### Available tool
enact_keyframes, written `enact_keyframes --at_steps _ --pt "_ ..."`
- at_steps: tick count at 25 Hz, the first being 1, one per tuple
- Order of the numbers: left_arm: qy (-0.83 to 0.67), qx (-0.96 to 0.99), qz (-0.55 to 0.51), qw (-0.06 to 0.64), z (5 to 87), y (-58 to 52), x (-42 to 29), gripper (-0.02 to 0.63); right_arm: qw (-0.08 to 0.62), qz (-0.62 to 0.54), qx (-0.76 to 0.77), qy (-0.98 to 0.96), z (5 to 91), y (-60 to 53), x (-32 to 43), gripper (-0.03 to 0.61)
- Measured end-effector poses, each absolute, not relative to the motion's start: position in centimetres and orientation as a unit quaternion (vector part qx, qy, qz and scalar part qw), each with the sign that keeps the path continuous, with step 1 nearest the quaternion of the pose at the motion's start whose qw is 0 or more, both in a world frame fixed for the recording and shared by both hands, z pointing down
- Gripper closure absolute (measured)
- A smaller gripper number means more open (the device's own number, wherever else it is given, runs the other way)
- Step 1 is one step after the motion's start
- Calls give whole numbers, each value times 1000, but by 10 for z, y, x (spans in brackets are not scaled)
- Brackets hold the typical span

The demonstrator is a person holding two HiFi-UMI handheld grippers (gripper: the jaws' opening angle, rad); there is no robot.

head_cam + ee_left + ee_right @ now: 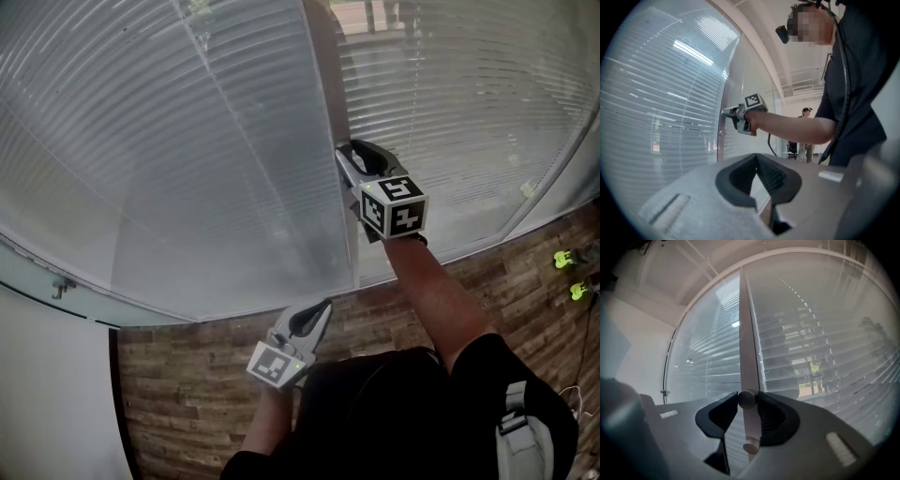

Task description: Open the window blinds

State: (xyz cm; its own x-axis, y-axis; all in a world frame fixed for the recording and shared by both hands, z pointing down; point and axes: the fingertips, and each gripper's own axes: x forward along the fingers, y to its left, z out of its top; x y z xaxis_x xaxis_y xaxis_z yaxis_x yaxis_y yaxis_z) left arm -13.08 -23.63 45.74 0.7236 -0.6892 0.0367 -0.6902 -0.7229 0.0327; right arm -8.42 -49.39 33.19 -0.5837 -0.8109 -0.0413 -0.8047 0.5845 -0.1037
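The window blinds (187, 141) hang with slats nearly flat behind glass on both sides of a grey frame post (328, 112). My right gripper (349, 152) is held level at the post. In the right gripper view my right gripper (747, 400) is shut on a small round knob (747, 398) on the post (748, 348); a second round knob (751, 446) sits just below. The left gripper view shows the right gripper (727, 111) at the post too. My left gripper (323, 307) hangs lower, apart from the window, its jaws (756, 157) together on nothing.
The right blind panel (459, 94) shows daylight between its slats. A wood-pattern floor (187, 394) lies below the window. Small green objects (562, 260) lie at the right edge. A white wall (47, 394) stands at the left. Another person (805, 136) stands far back.
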Motion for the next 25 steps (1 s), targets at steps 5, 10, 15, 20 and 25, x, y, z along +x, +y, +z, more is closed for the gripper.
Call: enact_keyframes --at_steps 5,10,15,20,25 --pt "-373 927 10 24 457 -235 -131 609 52 -46 -455 888 332 -493 -84 442" --pt "-374 927 13 25 459 -235 -130 609 52 -42 -454 889 331 -494 -84 442" --pt "-372 928 16 22 459 -236 -130 610 49 -34 -452 890 332 -493 -84 440" --pt "-369 929 19 20 459 -239 -128 609 40 -24 -448 893 332 -493 -85 436" --pt "-360 932 20 14 456 -240 -121 609 14 21 -437 899 332 -491 -84 415"
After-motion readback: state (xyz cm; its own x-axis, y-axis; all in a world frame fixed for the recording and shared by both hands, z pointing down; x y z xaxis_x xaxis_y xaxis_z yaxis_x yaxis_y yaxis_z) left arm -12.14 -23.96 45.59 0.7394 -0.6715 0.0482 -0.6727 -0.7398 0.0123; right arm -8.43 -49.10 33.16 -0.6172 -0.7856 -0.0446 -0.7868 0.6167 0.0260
